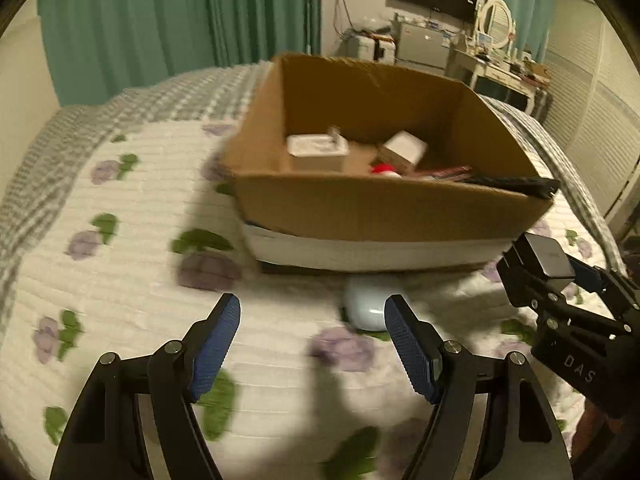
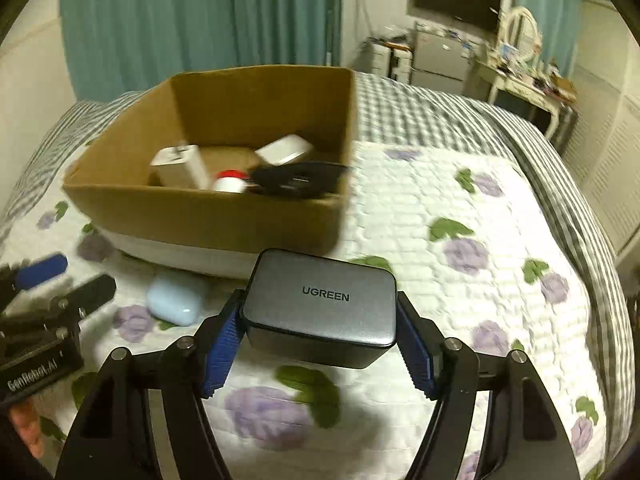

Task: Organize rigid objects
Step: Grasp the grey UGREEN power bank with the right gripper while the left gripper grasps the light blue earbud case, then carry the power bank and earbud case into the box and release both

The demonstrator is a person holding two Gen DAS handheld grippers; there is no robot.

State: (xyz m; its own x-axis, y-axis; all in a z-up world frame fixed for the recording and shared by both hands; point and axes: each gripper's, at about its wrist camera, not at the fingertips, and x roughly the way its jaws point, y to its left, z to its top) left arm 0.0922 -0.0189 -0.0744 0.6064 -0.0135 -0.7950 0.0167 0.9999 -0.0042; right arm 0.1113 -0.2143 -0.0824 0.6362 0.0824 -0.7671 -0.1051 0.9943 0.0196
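- While the right hand-held gripper [image 2: 320,344] pinches the grey rectangular UGREEN charger block [image 2: 320,306] above the floral quilted bed [image 2: 460,200], transport is under way
- Next, I judge: carry it over the open brown cardboard box [image 2: 208,216], then release
- Left hand-held gripper [image 1: 312,344] is spread, empty, near the pale blue rounded earbud case [image 1: 364,306]

Warm, dim indoor light fell from above; dark shadows crossed the quilt [image 1: 132,280], motion blur perhaps softened the box [image 1: 384,204], and fisheye corners went black.

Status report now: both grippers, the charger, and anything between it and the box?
Left gripper open, empty. Right gripper shut on grey UGREEN charger, off the quilt. Cardboard box ahead; light blue earbud case lies before it.
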